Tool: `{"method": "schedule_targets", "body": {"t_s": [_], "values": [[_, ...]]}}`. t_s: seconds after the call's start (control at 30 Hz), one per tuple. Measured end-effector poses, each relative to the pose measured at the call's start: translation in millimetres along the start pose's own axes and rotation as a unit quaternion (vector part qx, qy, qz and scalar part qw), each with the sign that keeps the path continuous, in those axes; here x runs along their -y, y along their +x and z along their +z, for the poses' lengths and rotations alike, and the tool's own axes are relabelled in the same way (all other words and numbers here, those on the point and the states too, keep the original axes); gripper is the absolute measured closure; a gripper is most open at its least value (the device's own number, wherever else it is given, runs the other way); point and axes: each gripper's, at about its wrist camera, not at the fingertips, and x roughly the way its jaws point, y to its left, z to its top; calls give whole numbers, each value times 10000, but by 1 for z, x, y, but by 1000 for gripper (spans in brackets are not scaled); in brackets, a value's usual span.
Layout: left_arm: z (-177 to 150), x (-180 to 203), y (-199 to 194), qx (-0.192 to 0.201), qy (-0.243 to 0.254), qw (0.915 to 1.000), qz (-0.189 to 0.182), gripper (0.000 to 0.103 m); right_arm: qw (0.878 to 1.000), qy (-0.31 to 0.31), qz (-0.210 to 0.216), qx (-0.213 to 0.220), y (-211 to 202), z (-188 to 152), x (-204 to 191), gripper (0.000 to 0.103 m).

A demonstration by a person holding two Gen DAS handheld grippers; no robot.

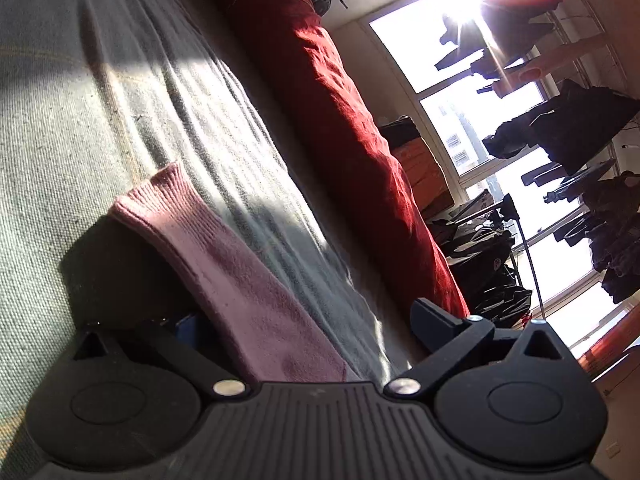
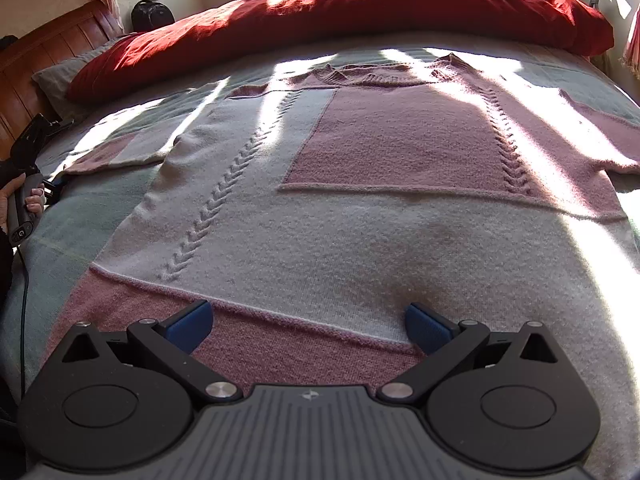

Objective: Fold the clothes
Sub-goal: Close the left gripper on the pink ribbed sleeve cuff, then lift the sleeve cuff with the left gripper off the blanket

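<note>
A pink and pale grey-white knitted sweater (image 2: pixel 360 184), with cable stitching down both sides of its front, is lying flat and face up across a bed covered by a pale green woven bedspread (image 2: pixel 92 216). Its neckline is pointing toward a long rumpled red quilt (image 2: pixel 360 4) that is stretching along the far edge of the bed. The right gripper (image 2: pixel 309 322) is hovering low over the pink hem band, its blue-padded fingers (image 2: pixel 192 322) standing wide apart with nothing between them. In the right wrist view, a hand (image 2: pixel 24 200) is gripping the handle of the other tool at the bed's left edge, near the end of the sleeve (image 2: pixel 116 152) lying out to that side. The left gripper (image 1: pixel 304 316) is sitting tilted against the bedspread with its fingers spread too; the pink ribbed cuff (image 1: pixel 160 196) of the sleeve is running up between them, but whether either pad is touching the knit cannot be told. Sunlight from a large window (image 1: pixel 472 100) is streaking across the fabric.
</note>
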Motion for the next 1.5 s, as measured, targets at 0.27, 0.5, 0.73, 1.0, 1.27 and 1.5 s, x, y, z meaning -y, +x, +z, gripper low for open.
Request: {"method": "schedule_targets", "body": {"t_s": [0.27,0.5,0.73,1.0,1.27,1.5], "values": [[6,-19,-3,141,-454,9967,650,77,10000,39,39,29,-1,-1,1,0],[4,-27,2,288,-618,9930,969,94,10000,-5,22,39,-1,-2,0,0],[8,-14,4,148,-203,9931,1144,98,10000,19,63,62,-3,-2,1,0],[8,18,-2,118,246,9935,1109,99,9990,111,392,202,-18,-1,3,0],[5,63,-6,82,753,9924,968,99,9974,118,618,343,-34,-5,9,0],[-10,112,0,-28,1123,9906,785,99,9963,215,704,450,-49,-12,21,0]]}}
